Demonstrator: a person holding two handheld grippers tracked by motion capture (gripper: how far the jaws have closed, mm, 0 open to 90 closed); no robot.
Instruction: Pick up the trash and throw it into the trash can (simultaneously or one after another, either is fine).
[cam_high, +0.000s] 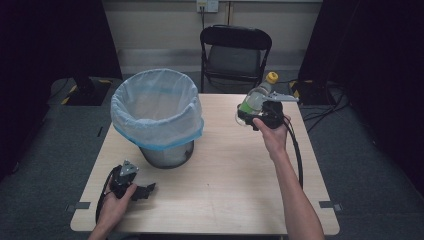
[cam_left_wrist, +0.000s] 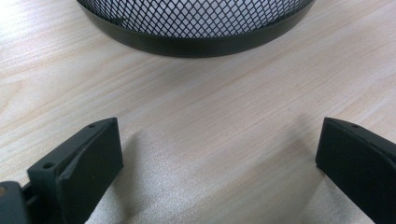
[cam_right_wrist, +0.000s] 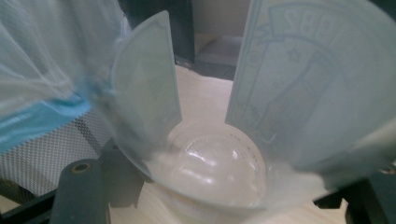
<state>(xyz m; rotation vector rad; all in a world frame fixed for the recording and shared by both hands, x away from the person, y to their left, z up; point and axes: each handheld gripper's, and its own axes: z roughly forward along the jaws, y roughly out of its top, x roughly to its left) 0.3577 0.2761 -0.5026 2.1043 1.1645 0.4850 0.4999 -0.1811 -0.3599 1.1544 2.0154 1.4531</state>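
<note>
A clear plastic bottle (cam_high: 256, 98) with a yellow cap and a green label is up off the table at the far right, tilted with its cap away from me. My right gripper (cam_high: 248, 114) is shut on its lower body. In the right gripper view the bottle (cam_right_wrist: 280, 93) stands close between the two black jaws, its rounded base nearest the camera. To its left stands a black mesh waste bin (cam_high: 167, 155) lined with a pale blue bag. My left gripper (cam_high: 147, 190) rests on the table in front of the bin, open with nothing between its fingers (cam_left_wrist: 84, 163).
The wooden table (cam_high: 225, 185) has bare room in the middle and along its front edge. The bin's mesh base (cam_left_wrist: 196, 42) sits just ahead of the left jaws, and its bag and mesh wall (cam_right_wrist: 42, 149) are left of the bottle. A black folding chair (cam_high: 235, 52) stands behind the table.
</note>
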